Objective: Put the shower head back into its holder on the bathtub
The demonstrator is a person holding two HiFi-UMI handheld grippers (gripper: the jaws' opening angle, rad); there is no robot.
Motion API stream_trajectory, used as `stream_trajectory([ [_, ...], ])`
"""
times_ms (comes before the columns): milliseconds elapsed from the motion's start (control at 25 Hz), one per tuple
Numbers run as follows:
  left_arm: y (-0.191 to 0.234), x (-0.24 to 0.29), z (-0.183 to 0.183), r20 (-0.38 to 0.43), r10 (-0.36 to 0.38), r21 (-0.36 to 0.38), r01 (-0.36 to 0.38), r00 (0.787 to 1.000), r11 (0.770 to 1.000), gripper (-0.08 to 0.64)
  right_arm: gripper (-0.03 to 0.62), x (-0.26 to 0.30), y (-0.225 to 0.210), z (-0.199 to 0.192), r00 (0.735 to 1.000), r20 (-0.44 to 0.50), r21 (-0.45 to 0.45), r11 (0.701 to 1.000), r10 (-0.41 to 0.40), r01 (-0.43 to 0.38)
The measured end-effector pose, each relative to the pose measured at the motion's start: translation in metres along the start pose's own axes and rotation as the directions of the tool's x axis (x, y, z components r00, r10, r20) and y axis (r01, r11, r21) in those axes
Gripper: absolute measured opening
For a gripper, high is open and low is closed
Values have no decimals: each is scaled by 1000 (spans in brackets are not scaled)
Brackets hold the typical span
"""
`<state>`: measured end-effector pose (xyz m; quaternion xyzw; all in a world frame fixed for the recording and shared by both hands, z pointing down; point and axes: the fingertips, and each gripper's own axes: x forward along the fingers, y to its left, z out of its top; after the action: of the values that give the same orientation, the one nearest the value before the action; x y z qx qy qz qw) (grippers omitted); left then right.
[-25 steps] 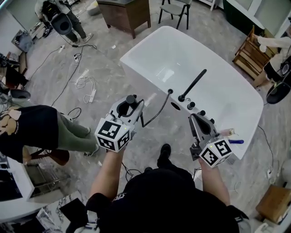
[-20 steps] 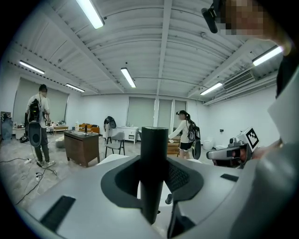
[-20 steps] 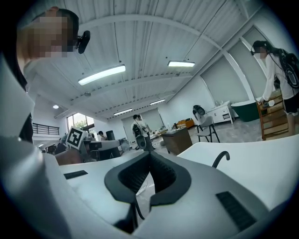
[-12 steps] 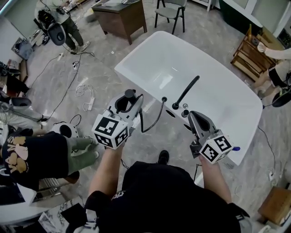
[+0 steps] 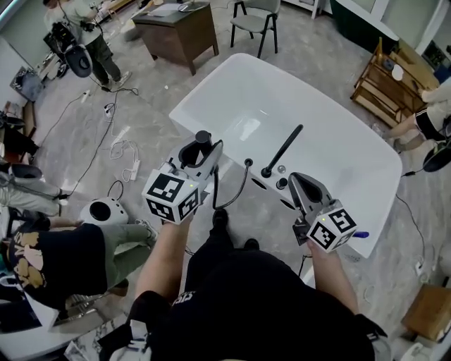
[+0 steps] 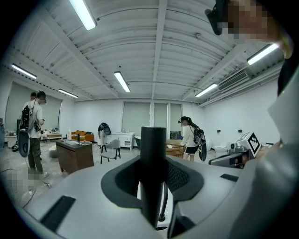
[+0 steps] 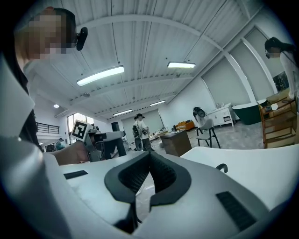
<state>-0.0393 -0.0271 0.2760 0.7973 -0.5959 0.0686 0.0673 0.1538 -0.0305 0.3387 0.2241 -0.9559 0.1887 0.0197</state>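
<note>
desk (image 5: 176,32): top left | chair (image 5: 255,15): beside desk | wooden shelf (image 5: 380,84): right

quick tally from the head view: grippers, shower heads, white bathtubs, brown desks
grippers: 2, left gripper and right gripper
shower head: 1
white bathtub: 1
brown desk: 1
total: 5

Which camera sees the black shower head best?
The left gripper view: the shower head stands big and upright, clamped in the left gripper. The head view shows only its top poking out, plus its hose. The right gripper view shows it tiny, far left.
</note>
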Motion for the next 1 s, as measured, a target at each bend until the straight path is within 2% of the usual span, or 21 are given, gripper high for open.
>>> stream_trajectory([
  [360, 74, 58, 27, 34, -104, 23, 103, 994, 994, 132, 15, 77, -18, 28, 993, -5, 2, 993, -118, 118],
  [560, 132, 81, 21, 21, -128, 34, 127, 992, 991, 132, 15, 127, -23, 33, 985, 4, 8, 985, -170, 170],
  [680, 159, 92, 28, 42, -149, 36, 147, 988, 988, 132, 15, 148, -26, 31, 978, 8, 11, 978, -210, 210],
  [880, 179, 108, 39, 64, -223, 84, 217, 973, 972, 132, 15, 169, -28, 35, 965, 70, 10, 968, -252, 252],
  [1000, 179, 118, 35, 56, -245, 88, 240, 968, 967, 132, 15, 164, -34, 41, 953, 92, 13, 957, -288, 288],
])
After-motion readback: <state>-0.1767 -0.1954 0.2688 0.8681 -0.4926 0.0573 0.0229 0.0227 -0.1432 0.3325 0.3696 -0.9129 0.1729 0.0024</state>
